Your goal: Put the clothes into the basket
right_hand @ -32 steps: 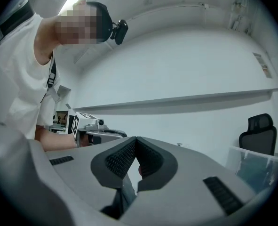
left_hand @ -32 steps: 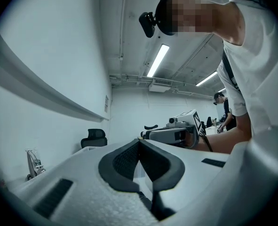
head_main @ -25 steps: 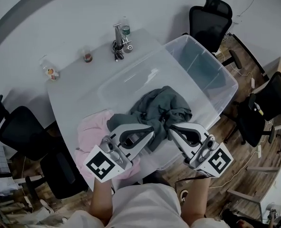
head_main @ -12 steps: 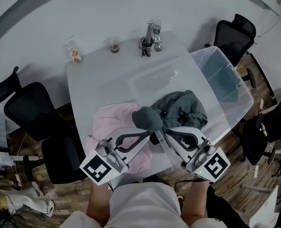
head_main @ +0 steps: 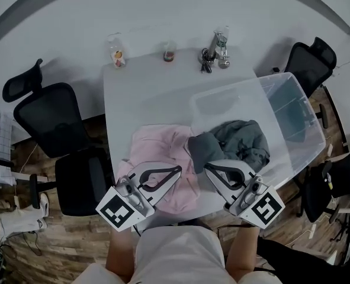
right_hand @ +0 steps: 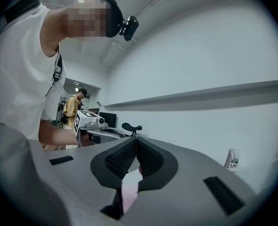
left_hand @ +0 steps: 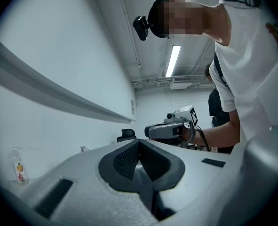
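The pink garment (head_main: 157,149) lies spread on the bench (head_main: 139,99), left of the basket and wholly outside it. Over the last second the whole view has swung left along the bench. The left tongs (head_main: 178,170), which were at the grey garment a second ago, now hang over the pink garment's right half. Their pads meet at the tip, with nothing clearly pinched between them. The right tongs (head_main: 206,168) have come along too and sit where pink cloth meets grey, likewise closed. The pink strip in the slot behind their pads is, I judge, cloth lying below rather than a hold. The grey garment (head_main: 240,138) is left behind in the near-left corner of the basket (head_main: 290,114), a clear tub, with one fold draped over the rim toward the pink one. So the grey piece looks delivered, bar that fold, and the pink one is next. Both tongs must open before they can take it.
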`<action>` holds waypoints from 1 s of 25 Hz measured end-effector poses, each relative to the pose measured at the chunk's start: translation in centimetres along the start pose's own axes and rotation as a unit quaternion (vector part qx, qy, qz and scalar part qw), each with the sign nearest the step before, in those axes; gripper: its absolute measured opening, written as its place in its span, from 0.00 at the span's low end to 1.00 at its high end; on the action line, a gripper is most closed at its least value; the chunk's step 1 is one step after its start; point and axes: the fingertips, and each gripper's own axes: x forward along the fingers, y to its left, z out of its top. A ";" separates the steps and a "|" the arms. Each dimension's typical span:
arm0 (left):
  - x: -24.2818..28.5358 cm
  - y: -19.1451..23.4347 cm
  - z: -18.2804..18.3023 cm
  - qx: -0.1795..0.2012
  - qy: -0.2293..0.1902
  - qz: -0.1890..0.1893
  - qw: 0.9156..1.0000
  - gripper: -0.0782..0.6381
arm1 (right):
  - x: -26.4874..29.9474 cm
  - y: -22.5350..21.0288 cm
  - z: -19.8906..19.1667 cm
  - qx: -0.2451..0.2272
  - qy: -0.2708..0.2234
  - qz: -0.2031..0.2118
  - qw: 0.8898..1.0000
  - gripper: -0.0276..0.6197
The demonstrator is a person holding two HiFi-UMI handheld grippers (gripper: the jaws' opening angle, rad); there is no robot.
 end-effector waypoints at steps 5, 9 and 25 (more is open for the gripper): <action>-2.4 1.0 -0.5 0.006 0.006 0.025 1.000 0.11 | 2.9 1.4 -1.0 -0.020 0.036 0.028 0.999 0.05; -4.2 2.0 -1.2 0.004 0.015 0.048 0.999 0.11 | 5.2 2.4 -2.5 -0.038 0.083 0.046 0.995 0.06; -8.8 5.0 -6.1 0.012 0.044 0.100 0.994 0.11 | 13.5 5.6 -11.6 -0.111 0.260 0.131 0.950 0.46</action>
